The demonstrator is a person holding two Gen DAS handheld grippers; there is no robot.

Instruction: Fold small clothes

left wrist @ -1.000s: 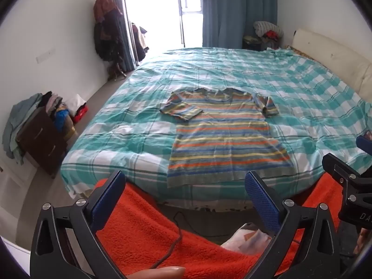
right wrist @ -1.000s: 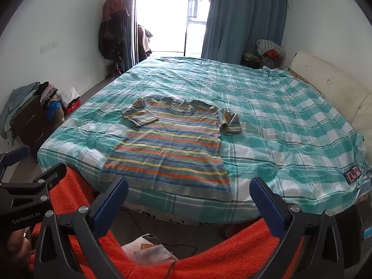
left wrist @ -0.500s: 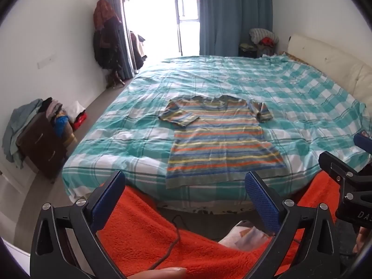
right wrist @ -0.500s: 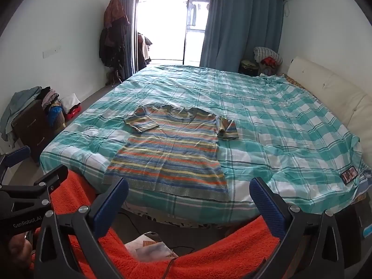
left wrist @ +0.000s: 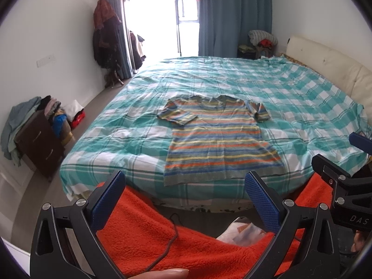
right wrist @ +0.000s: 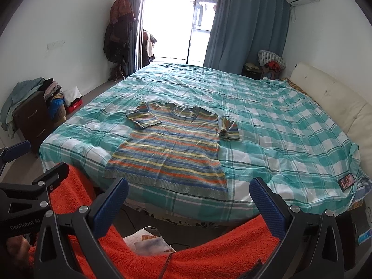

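Note:
A small striped short-sleeved shirt [left wrist: 216, 137] [right wrist: 172, 148] lies flat on the teal checked bed [left wrist: 302, 107] [right wrist: 279, 125], hem towards me, near the front edge. Its right sleeve [right wrist: 229, 129] is folded over on itself. My left gripper [left wrist: 186, 186] is open, held back from the bed over orange fleece legs [left wrist: 144, 227], nothing between its blue pads [left wrist: 261, 200]. My right gripper [right wrist: 188, 193] is open too, also short of the bed edge and holding nothing. Each gripper shows at the edge of the other's view.
A dark drawer unit [left wrist: 39, 144] piled with clothes stands left of the bed. A cream headboard [right wrist: 337, 107] runs along the right. A phone [right wrist: 347, 181] lies on the bed's near right corner. Papers [right wrist: 148, 241] and a cable are on the floor by my legs.
Both cameras have tilted upward and drawn back slightly, so the shirt sits lower and smaller in view. The shirt has not moved and both grippers stay open.

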